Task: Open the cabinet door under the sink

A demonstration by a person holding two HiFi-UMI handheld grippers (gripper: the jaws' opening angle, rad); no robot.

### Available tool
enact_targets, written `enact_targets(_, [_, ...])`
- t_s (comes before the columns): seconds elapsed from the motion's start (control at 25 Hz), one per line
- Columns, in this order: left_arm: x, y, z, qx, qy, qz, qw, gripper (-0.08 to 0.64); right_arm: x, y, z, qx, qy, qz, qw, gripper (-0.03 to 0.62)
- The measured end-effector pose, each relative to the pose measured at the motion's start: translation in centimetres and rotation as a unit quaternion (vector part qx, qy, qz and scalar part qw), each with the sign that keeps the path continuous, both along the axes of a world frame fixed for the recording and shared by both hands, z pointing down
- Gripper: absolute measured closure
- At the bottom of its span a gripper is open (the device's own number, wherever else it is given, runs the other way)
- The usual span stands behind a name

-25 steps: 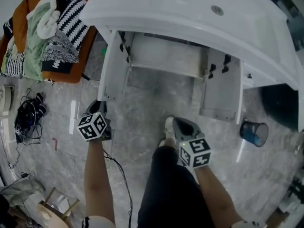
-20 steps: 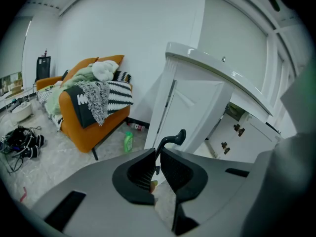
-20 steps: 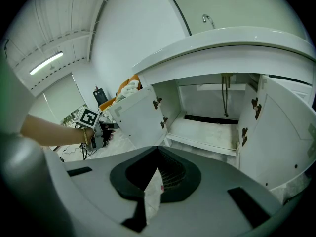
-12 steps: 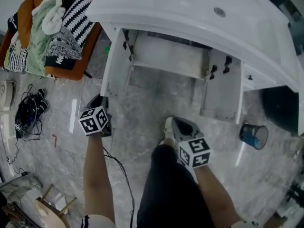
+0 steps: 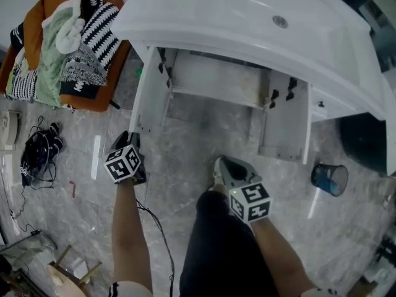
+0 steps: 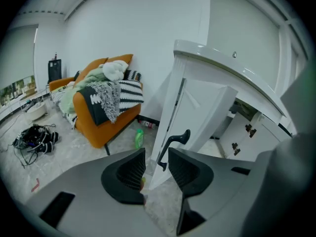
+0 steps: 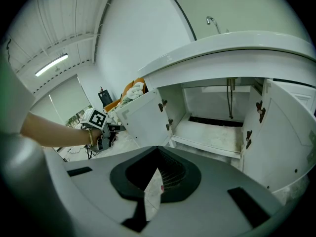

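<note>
Left gripper [image 6: 156, 151] fingers [image 6: 131, 174] newly opened, door handle [image 6: 171, 140] between; right gripper [image 7: 157, 162] fingers [image 7: 171, 177] together, empty

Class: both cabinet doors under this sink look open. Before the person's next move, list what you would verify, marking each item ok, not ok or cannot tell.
1. Left cabinet door swung open: ok.
2. Right cabinet door swung open: ok.
3. Left gripper off the black door handle: ok. Its jaws have just been opening; the handle shows between them, but the pads do not press on it.
4. Right gripper carrying nothing: ok, jaws together with nothing between them.
5. Blue waste bin clear of the right cabinet door: ok, it stands apart on the floor.
</note>
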State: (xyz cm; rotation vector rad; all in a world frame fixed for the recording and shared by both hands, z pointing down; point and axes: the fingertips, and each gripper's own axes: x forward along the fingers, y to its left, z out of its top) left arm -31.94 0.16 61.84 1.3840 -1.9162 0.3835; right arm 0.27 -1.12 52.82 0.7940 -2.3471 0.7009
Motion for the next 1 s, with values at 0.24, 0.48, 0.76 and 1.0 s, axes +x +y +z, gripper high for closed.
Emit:
enact_targets(0.24, [0.8, 1.8, -0.8, 0.007, 0.005, 0.007, 0.9999, 0.422, -0.6, -0.2, -0.6, 0.0, -0.002, 0.001, 1.0, 0.584])
enact_targets(0.48, [2.4, 1.3, -2.4, 0.015, 0.001, 0.027, 0.9995, 0.422, -1.1, -0.5, -1.9, 0.007, 0.0, 0.0, 1.0, 0.584])
enact_targets(0.76, [5.3, 1.0, -4.9, 0.015, 0.006, 0.04, 0.9991, 0.422, -0.2, -0.6, -4.4, 0.017, 0.013, 0.006, 1.0, 0.584])
enact_targets(1.0, [9.1, 0.6, -8.7, 0.028, 0.004, 0.047, 0.9985, 0.456, 1.6, -0.7, -6.9, 0.023, 0.02, 0.026, 0.999, 0.584])
